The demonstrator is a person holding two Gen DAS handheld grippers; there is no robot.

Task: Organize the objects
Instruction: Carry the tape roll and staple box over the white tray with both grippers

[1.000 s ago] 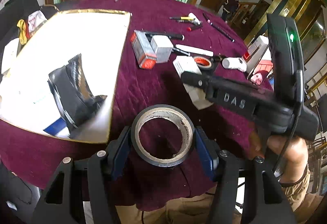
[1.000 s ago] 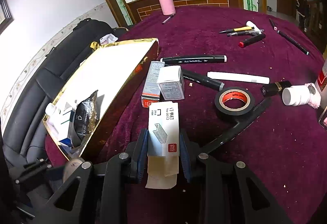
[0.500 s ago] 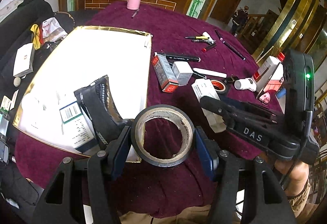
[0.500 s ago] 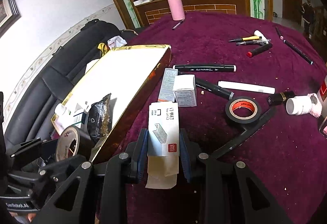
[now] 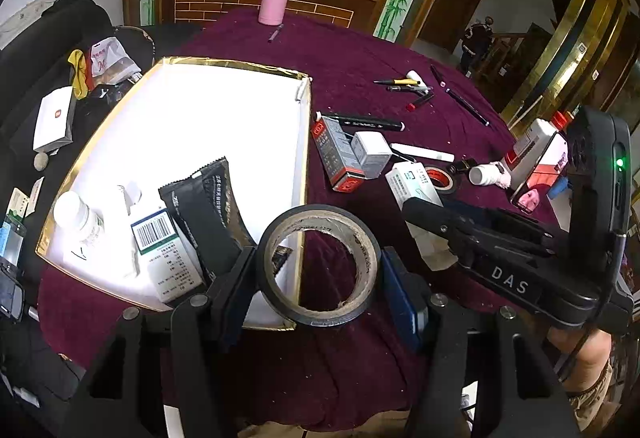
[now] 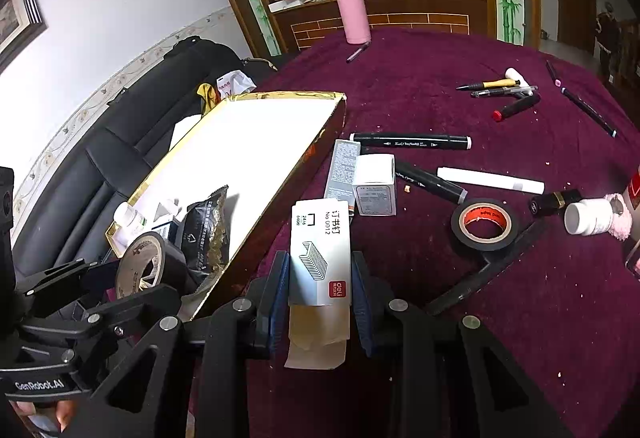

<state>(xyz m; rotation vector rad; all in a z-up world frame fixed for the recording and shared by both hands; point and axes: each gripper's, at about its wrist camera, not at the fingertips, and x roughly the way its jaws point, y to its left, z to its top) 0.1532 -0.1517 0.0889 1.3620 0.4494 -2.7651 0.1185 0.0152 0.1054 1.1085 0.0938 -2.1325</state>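
My left gripper is shut on a black tape roll, held above the near right corner of the gold-rimmed white tray; it also shows in the right wrist view. My right gripper is shut on a white staple box, held above the purple tablecloth just right of the tray's wall. The staple box also shows in the left wrist view. In the tray lie a black pouch, a white bottle and a barcoded box.
On the cloth lie two small boxes, a black marker, a white stick, a red-cored tape roll, a white jar and pens. A pink flask stands far back. A black sofa is left.
My left gripper has carried the tape roll left and up to the tray's near right corner. My right gripper has held the staple box almost still.
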